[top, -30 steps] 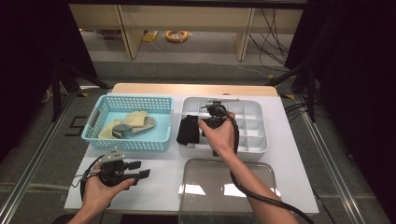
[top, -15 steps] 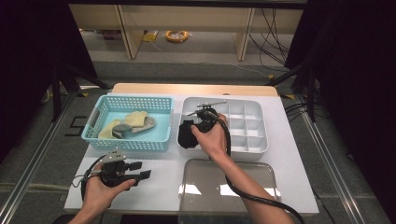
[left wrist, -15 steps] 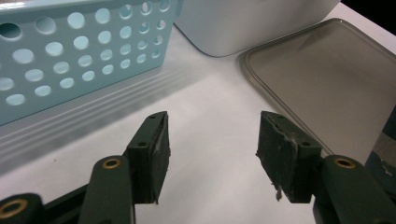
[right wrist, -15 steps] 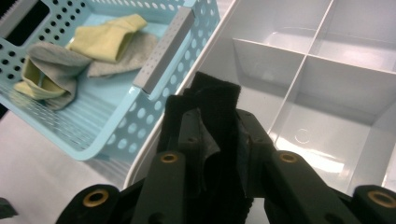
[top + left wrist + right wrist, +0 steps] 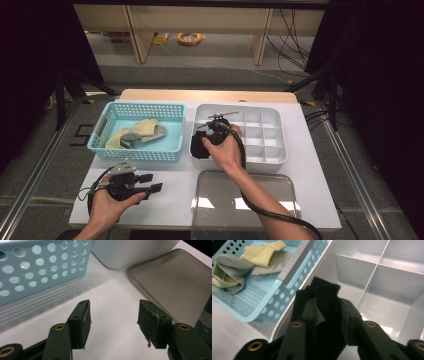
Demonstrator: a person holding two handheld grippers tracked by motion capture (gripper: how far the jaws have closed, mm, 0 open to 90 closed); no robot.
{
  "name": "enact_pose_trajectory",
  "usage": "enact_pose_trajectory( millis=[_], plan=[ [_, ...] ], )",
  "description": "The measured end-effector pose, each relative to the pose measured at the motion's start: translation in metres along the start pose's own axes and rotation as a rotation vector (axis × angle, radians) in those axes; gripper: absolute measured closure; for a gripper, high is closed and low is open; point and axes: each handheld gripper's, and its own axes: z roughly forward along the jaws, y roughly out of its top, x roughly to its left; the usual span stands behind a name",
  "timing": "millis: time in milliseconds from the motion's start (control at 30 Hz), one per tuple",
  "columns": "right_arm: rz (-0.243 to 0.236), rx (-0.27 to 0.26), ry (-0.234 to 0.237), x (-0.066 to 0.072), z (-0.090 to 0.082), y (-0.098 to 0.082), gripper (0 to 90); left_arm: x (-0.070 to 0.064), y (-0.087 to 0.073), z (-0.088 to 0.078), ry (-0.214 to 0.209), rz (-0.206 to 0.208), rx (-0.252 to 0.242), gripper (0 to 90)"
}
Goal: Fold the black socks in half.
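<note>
The right gripper [image 5: 325,305] hangs over the near-left corner of the white divided box [image 5: 272,117], beside the blue basket [image 5: 107,120]. A black cloth [image 5: 324,293] sits between its jaws, which have just been opening; the pads stand at both sides of the cloth, and whether they press it cannot be told. The cloth hangs down from the jaws into the corner compartment below. The left gripper [image 5: 113,325] rests well apart, in front of the basket near the clear lid [image 5: 175,280], its jaws wide and empty. The right hand is clearly nearer to the box.
</note>
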Motion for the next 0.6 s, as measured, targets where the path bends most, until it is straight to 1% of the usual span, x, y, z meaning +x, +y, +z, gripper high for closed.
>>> enact_pose_trajectory(
  millis=[33, 67, 100, 133, 167, 200, 233, 267, 300, 333, 367, 400, 433, 467, 500, 533, 567, 600],
  plan=[
    [-0.007, -0.008, -0.002, -0.003, 0.0, 0.001, 62.1, 0.0, 0.0, 0.0, -0.001, 0.003, 0.005, 43.1],
    [-0.003, -0.006, 0.008, -0.005, -0.001, 0.001, 58.9, 0.001, 0.0, 0.0, 0.002, 0.001, -0.001, 43.1],
    [0.023, -0.008, 0.017, -0.004, -0.002, 0.002, 57.1, 0.0, 0.0, 0.0, 0.01, -0.001, 0.003, 43.1],
    [0.006, -0.007, 0.007, -0.006, -0.003, 0.002, 55.9, 0.0, 0.0, 0.0, 0.012, -0.001, 0.0, 43.0],
    [0.01, -0.009, 0.008, -0.006, -0.004, 0.003, 54.8, 0.001, 0.0, 0.0, 0.007, -0.002, 0.004, 43.0],
    [0.045, -0.014, 0.008, -0.004, -0.006, 0.004, 53.4, 0.001, 0.0, 0.0, -0.001, -0.002, 0.005, 43.1],
    [0.048, -0.009, 0.005, -0.005, -0.008, 0.005, 52.3, 0.001, 0.0, 0.0, 0.003, -0.002, -0.001, 43.0],
    [0.047, -0.025, 0.027, -0.006, -0.01, 0.005, 51.9, 0.001, 0.0, -0.001, -0.001, 0.001, 0.005, 43.0],
    [0.047, -0.019, 0.025, -0.005, -0.012, 0.006, 51.5, 0.001, 0.0, -0.001, 0.0, 0.0, 0.001, 43.0],
    [0.018, -0.05, 0.035, -0.007, -0.013, 0.006, 52.4, 0.001, 0.0, -0.001, 0.001, 0.0, 0.002, 43.1],
    [0.009, -0.047, 0.033, -0.007, -0.015, 0.006, 56.0, 0.0, 0.0, -0.002, 0.006, 0.002, 0.002, 43.1],
    [0.03, -0.015, 0.031, -0.004, -0.019, 0.006, 59.7, 0.0, 0.0, -0.002, 0.003, 0.003, 0.002, 43.1],
    [-0.009, -0.009, 0.012, -0.005, -0.019, 0.005, 63.4, 0.0, 0.0, -0.001, 0.002, 0.003, 0.001, 43.1],
    [-0.015, -0.001, 0.024, -0.004, -0.019, 0.004, 67.2, 0.0, 0.0, -0.002, 0.003, 0.005, 0.002, 43.1],
    [-0.035, 0.003, 0.01, -0.003, -0.017, 0.003, 71.3, -0.001, 0.0, -0.001, 0.003, 0.007, 0.003, 43.2],
    [-0.037, 0.01, 0.015, -0.003, -0.016, 0.003, 73.5, -0.001, 0.0, -0.001, 0.0, 0.007, 0.004, 43.2],
    [-0.054, 0.014, 0.003, -0.004, -0.014, 0.002, 74.9, 0.0, 0.0, -0.002, -0.003, 0.007, 0.006, 43.3],
    [-0.051, 0.023, 0.005, -0.004, -0.013, 0.002, 75.9, -0.001, 0.0, -0.002, 0.01, 0.005, 0.0, 43.3]
  ],
)
